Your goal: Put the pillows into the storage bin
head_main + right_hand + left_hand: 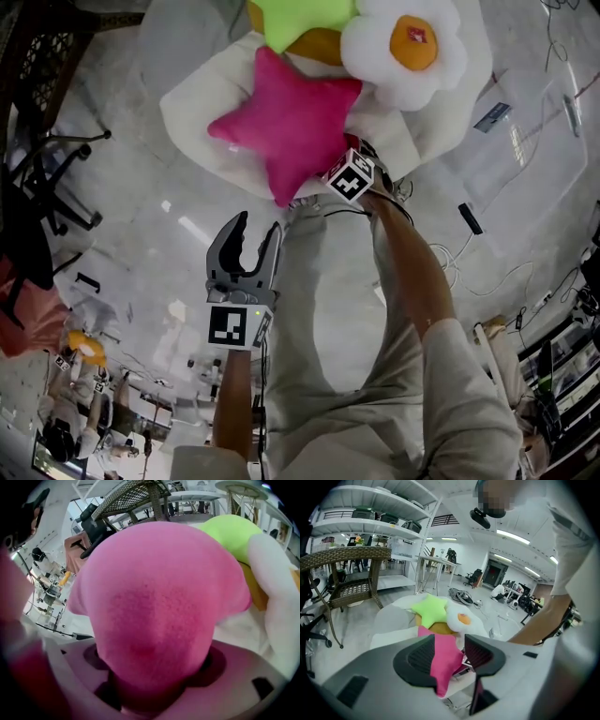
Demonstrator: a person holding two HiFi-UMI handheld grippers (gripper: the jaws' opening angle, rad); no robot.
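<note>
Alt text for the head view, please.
The right gripper grips a lower point of the pink star pillow, which lies beside a green star pillow and a fried-egg pillow. The left gripper hangs open below, empty, over the floor.

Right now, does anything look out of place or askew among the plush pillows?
The pink star-shaped plush pillow lies askew across the near rim of the white fabric bin, one point overhanging the floor; the right gripper is clamped on that point. Nothing looks torn or spilled.
</note>
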